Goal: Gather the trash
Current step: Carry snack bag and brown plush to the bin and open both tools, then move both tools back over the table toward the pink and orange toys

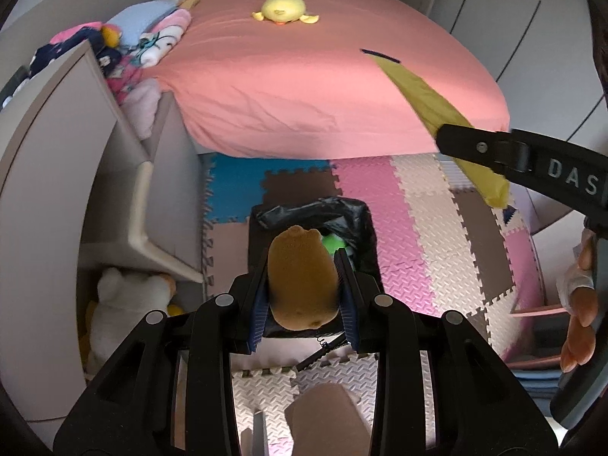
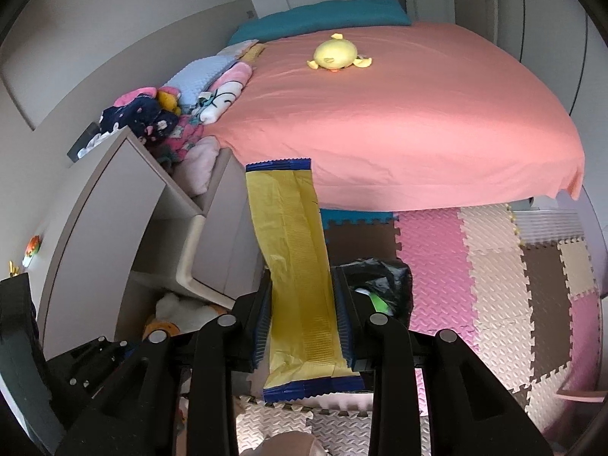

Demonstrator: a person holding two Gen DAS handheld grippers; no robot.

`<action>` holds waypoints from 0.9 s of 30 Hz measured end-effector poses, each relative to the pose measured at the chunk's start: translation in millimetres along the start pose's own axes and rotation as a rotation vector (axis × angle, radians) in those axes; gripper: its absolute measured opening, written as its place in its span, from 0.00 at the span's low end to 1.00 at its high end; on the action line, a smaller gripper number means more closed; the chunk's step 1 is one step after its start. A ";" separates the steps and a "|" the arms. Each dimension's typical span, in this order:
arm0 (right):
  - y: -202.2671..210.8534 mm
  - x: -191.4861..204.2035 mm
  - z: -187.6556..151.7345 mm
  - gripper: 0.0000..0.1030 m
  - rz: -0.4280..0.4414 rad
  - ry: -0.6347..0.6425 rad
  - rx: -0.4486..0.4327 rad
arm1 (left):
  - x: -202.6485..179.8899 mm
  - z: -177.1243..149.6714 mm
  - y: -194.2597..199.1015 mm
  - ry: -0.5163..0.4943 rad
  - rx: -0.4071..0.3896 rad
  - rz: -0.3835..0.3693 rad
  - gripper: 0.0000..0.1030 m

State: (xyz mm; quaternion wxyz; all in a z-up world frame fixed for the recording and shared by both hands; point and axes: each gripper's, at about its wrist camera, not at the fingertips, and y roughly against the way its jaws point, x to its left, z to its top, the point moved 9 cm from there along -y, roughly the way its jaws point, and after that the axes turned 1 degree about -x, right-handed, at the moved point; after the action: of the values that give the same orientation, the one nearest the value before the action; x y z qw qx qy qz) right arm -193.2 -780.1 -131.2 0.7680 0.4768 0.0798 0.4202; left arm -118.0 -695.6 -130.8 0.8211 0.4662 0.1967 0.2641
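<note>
Clamped between the left gripper's [image 1: 304, 285] blue fingers [image 1: 258, 315] sits a brown fuzzy kiwi-like lump [image 1: 302, 281], held right above the black-lined trash bin [image 1: 357, 224] on the foam floor mat [image 1: 437, 250]. Something green [image 1: 334, 245] shows inside the bin. Over on the right, the right gripper [image 2: 304, 319] pinches a long yellow wrapper [image 2: 292, 258] with blue ends, raised before the pink bed [image 2: 418, 125], where a yellow plush [image 2: 336, 55] lies far back.
</note>
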 end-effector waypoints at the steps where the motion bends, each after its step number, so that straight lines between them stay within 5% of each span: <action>1: -0.5 -1.5 0.6 0.47 -0.010 0.002 0.000 | -2.3 0.5 -0.2 -0.005 -0.004 -0.006 0.40; 2: -0.3 -4.0 1.3 0.60 -0.021 0.003 -0.003 | -3.4 0.7 -0.3 -0.008 -0.005 -0.008 0.76; 3: 1.3 -6.3 3.9 0.81 -0.042 -0.001 -0.025 | -3.1 0.2 -0.2 -0.009 -0.010 0.010 0.94; 8: 1.2 -9.7 9.2 0.86 -0.089 0.007 -0.053 | 3.4 1.8 -1.1 -0.050 -0.038 0.105 0.94; 13: -0.9 -1.5 8.0 0.98 -0.086 0.017 -0.047 | 9.2 1.0 -0.1 -0.039 -0.038 0.091 0.94; 27: 2.0 55.5 11.8 0.98 -0.061 0.099 -0.040 | 62.7 -1.8 29.6 0.035 -0.064 0.105 0.94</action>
State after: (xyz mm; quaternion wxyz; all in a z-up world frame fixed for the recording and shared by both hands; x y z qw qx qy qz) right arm -152.9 -747.5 -108.0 0.7849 0.4373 0.1240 0.4211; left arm -77.4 -643.1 -110.7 0.8170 0.4447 0.1778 0.3211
